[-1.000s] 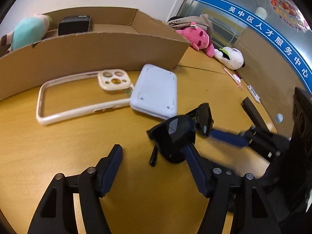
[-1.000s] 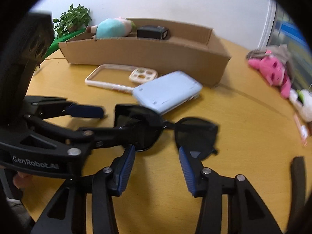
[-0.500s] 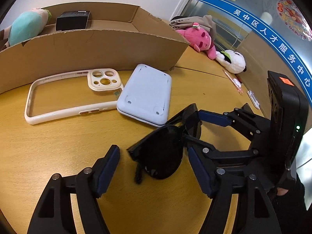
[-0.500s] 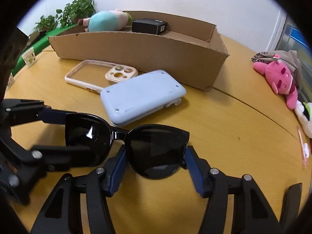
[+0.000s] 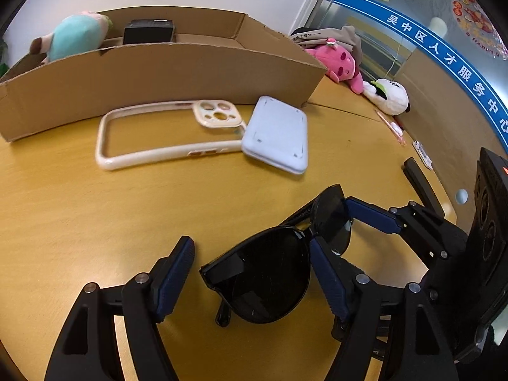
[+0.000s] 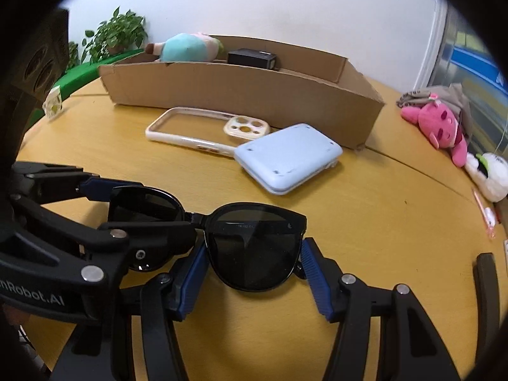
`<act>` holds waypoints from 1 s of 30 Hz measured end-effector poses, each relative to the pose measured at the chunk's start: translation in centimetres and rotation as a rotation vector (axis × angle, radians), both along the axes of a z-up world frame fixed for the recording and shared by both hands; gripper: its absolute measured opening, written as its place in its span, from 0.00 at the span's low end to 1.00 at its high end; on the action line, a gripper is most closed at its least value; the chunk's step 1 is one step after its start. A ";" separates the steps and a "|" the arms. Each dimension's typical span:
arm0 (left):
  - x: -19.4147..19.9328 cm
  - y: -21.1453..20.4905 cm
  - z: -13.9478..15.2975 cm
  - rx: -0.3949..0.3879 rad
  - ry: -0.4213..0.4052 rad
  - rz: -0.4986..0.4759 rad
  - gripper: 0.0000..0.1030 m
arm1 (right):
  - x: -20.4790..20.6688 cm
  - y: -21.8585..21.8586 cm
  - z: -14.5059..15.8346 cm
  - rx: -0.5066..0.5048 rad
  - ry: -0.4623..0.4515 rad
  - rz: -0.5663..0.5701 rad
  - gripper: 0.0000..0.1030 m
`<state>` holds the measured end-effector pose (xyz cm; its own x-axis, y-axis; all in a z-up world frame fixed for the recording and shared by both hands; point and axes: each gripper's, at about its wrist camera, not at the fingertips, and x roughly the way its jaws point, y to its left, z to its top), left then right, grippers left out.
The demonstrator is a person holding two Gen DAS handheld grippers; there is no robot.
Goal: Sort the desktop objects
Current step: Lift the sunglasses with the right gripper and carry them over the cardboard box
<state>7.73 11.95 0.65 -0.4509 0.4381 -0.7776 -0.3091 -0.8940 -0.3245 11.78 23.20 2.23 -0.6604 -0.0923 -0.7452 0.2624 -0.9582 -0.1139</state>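
Black sunglasses [image 6: 254,250] hang just above the yellow table [image 5: 95,222], one temple arm dangling. My right gripper [image 6: 254,244] is shut on their right lens, a blue pad pressing each side of the rim. The left lens [image 5: 270,279] lies between the jaws of my left gripper [image 5: 250,241], which are opening; the left pad [image 5: 177,270] stands off the frame. A right gripper finger [image 5: 371,219] shows against the far lens. A cream phone case [image 5: 165,133] and a pale blue flat device [image 5: 279,133] lie in front of the cardboard box [image 5: 158,76].
Inside the box sit a teal plush [image 5: 76,38] and a small black box [image 5: 149,30]. A pink plush [image 5: 339,63] and a white plush [image 5: 390,95] lie at the table's far right. A potted plant [image 6: 117,35] stands behind the table on the left.
The right gripper has come around the right lens and closed on it. The left jaws have spread wider, so the left pad no longer reaches the frame.
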 end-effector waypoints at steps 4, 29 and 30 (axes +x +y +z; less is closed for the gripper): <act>0.2 -1.0 0.0 0.023 -0.015 -0.011 0.76 | 0.2 -0.4 0.1 -0.013 0.002 0.014 0.56; -6.7 -3.4 13.2 0.120 0.135 -0.044 0.57 | -6.5 -1.6 11.8 -0.080 0.225 -0.027 0.56; -7.4 -3.4 13.9 0.113 0.145 -0.047 0.57 | -7.3 -1.5 12.4 -0.089 0.230 -0.029 0.56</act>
<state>0.34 8.50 14.57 -0.5315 0.5421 -0.6509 -0.4002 -0.8379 -0.3711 4.49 21.66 14.63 -0.8149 -0.1298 -0.5649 0.2119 -0.9738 -0.0820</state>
